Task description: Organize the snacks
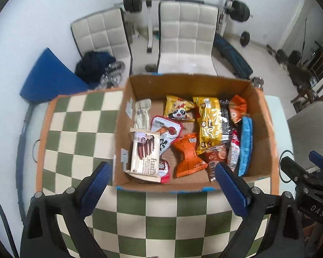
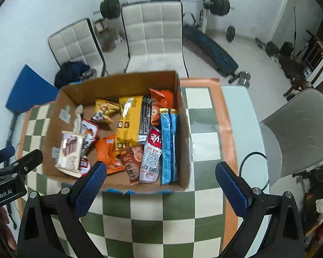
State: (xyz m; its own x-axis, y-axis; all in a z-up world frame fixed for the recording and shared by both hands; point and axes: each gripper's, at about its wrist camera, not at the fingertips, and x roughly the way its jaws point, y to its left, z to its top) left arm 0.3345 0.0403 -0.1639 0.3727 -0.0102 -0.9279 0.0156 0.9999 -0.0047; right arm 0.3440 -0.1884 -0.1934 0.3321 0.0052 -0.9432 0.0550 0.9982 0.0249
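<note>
Well, both grippers hang above the table with their fingers spread wide and nothing between them. The left gripper (image 1: 162,173) shows two black arms tipped with ribbed blue pads, one pad over the checked cloth and the other over the near right corner of the cardboard box (image 1: 260,133). The right gripper (image 2: 160,172) looks the same, its pads apart over the box's front edge and the cloth beside it.

That box is plain brown corrugated card, open at the top, with strips of blue tape along its near bottom edge. It sits on a tablecloth (image 1: 75,133) of green and cream squares with an orange border. All the snacks lie inside it, none on the cloth. Crinkly foil and plastic packets overlap one another: a cream wafer pack (image 1: 143,157) with brown wafers printed on it at the left, a puffy orange pouch (image 1: 188,153) pinched at its middle, a long glossy yellow bag (image 1: 208,122), a smaller yellow bag with a panda face (image 1: 178,108), and a narrow blue packet (image 1: 245,144) standing on edge against the right wall. A red and white sachet (image 2: 150,157) lies flat beside the blue one; its lettering is too blurred for me to read.

Behind the table stand two quilted cream chairs (image 1: 187,34).
</note>
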